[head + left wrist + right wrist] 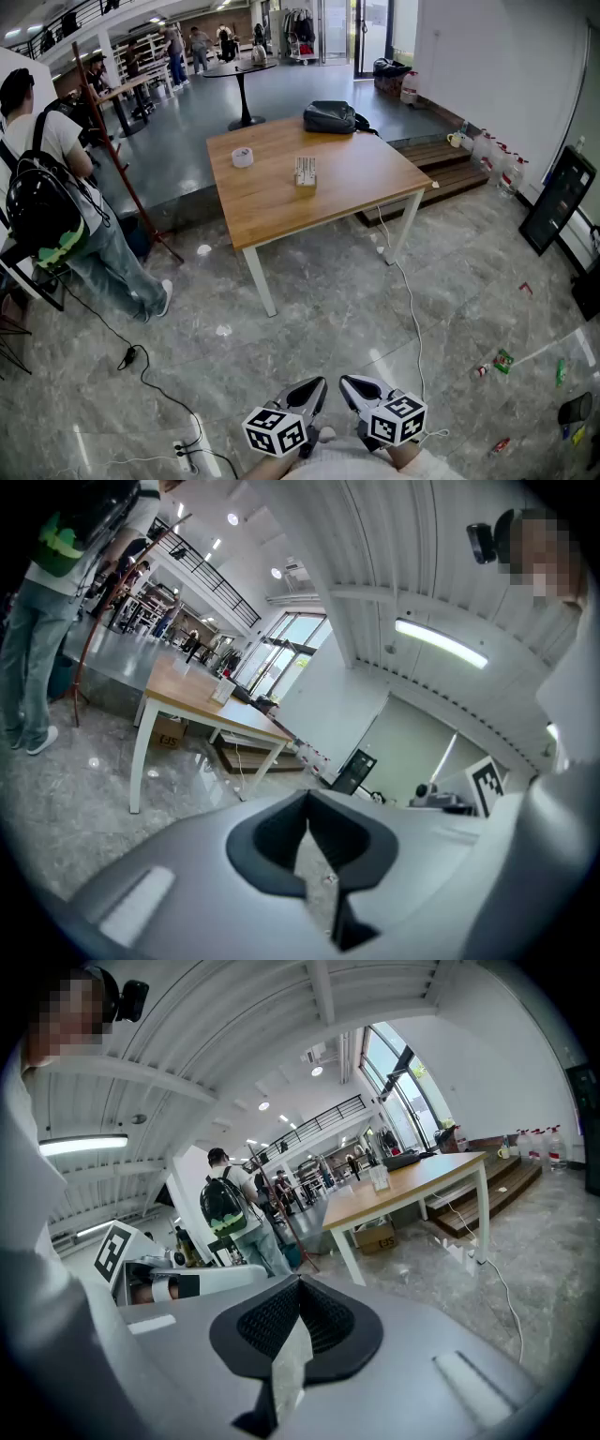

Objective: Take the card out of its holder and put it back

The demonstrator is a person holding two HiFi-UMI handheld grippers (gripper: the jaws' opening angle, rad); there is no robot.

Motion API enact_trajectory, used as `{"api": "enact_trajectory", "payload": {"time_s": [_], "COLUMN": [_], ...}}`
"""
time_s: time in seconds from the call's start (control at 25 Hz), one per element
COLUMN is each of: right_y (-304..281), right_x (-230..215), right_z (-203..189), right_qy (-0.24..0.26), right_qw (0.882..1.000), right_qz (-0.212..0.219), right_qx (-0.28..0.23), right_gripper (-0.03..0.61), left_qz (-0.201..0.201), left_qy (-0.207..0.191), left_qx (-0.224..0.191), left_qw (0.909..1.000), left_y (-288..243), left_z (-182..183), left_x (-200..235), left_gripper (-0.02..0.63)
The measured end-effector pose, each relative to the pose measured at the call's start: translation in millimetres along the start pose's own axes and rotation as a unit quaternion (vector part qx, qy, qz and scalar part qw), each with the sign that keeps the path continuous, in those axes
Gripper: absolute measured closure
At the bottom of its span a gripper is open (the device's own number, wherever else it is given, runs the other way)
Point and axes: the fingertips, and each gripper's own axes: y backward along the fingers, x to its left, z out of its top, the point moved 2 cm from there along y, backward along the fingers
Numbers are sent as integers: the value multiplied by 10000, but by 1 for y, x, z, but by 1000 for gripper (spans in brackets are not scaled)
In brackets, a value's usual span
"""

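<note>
My left gripper (314,387) and right gripper (351,385) hang shut and empty. The holder (305,172), card presumably inside, stands upright at the middle of the table (272,211), well ahead, neither gripper clearly nearer.

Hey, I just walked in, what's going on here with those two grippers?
A person stands on the stone floor some way from the wooden table, holding the left gripper and the right gripper low in front of them. Both are shut and empty. The card holder sits untouched on the table, near a roll of tape and a black bag. The task has not begun. A bystander with a backpack stands off to the left.
</note>
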Motion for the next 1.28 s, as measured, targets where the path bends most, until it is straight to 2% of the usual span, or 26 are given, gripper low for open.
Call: {"api": "enact_trajectory", "payload": {"time_s": [0.12, 0.36, 0.6, 0.84, 1.04, 1.28], "right_y": [-4, -18, -62, -140, -206, -268], "right_x": [-12, -29, -56, -86, -117, -136], "right_z": [4, -1, 22, 72, 140, 188], "right_qy": [-49, -124, -225, -173, -188, -230], "right_qw": [10000, 9997, 9995, 9997, 9994, 9982], "right_qz": [11, 46, 22, -22, -234, -407], "right_qx": [1, 183, 217, 146, -162, -364], "right_gripper": [581, 581, 581, 581, 581, 581], "left_qz": [19, 93, 126, 71, -106, -310], "left_qy": [34, 369, 302, 419, 133, 334], "left_qx": [24, 24, 52, 18, 77, 218], "left_qw": [10000, 9993, 9994, 9991, 9998, 9987], "left_y": [-9, -27, -54, -101, -144, -182], "left_z": [-1, -2, 22, 84, 154, 203], "left_x": [2, 19, 56, 124, 173, 226], "left_gripper": [606, 606, 606, 606, 606, 606]}}
